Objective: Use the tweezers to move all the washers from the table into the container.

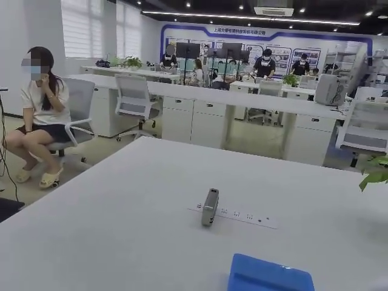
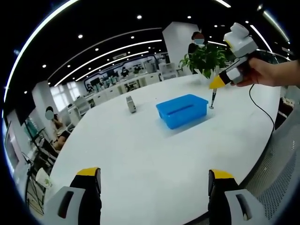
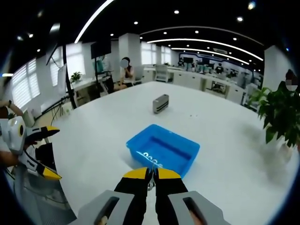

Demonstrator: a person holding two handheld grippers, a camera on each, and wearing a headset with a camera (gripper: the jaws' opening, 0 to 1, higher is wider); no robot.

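One container (image 2: 185, 120) just beside tweezers (image 2: 213, 99)

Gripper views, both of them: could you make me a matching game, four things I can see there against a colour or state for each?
Things:
1. left tool
2. right tool
3. container
4. potted plant

Colour or state:
a. green leaves
b. blue
c. jaws wide apart, holding nothing
d. shut on the tweezers

Pairs: 1-c, 2-d, 3-b, 4-a
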